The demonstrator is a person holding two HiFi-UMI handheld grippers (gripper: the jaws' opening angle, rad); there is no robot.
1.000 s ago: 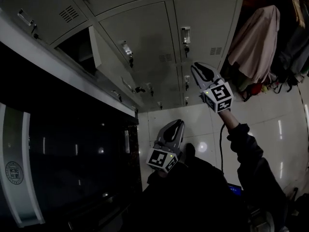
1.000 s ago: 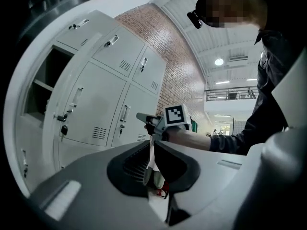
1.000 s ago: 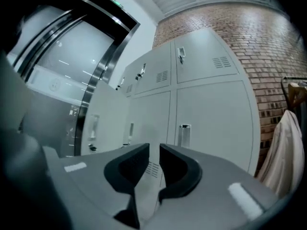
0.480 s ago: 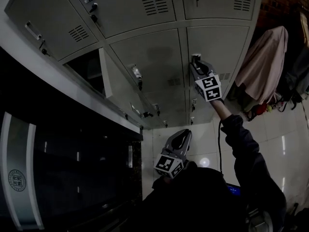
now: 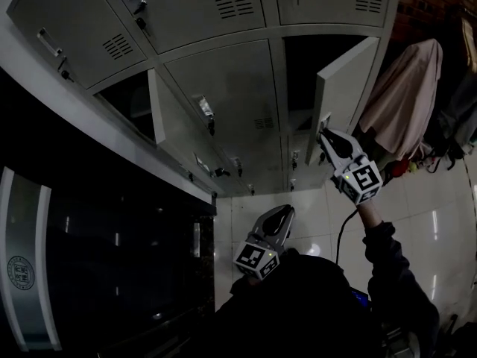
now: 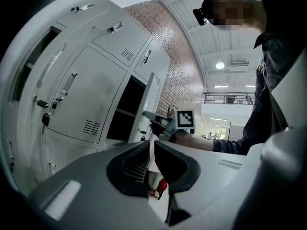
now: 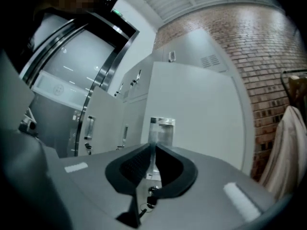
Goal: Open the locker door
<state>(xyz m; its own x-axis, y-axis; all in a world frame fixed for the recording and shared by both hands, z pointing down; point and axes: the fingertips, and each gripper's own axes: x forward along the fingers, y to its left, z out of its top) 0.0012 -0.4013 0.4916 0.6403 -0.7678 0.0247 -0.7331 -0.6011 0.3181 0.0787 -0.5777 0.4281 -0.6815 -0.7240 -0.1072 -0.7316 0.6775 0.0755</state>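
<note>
The grey locker door (image 5: 342, 88) in the right column stands swung out, and the dark compartment (image 5: 302, 77) shows behind it. My right gripper (image 5: 326, 135) is shut on the door's handle (image 7: 161, 128) at the door's lower edge. In the right gripper view the jaws pinch the upright metal handle, and a key (image 7: 152, 193) hangs just below. My left gripper (image 5: 276, 218) hangs low near the person's chest, shut and empty, away from the lockers. The left gripper (image 6: 152, 148) looks toward the right gripper (image 6: 160, 124) at the opened door (image 6: 147, 104).
A second locker door (image 5: 170, 121) further left also stands ajar. Closed lockers with handles and keys (image 5: 209, 118) fill the wall. A pale coat (image 5: 402, 80) hangs at the right by a brick wall. A dark glass panel (image 5: 112, 252) is at the left above a tiled floor (image 5: 425, 215).
My right gripper reached the locker handle, shut on it, and drew the door outward, down and right. The compartment now shows. The left gripper barely moved.
</note>
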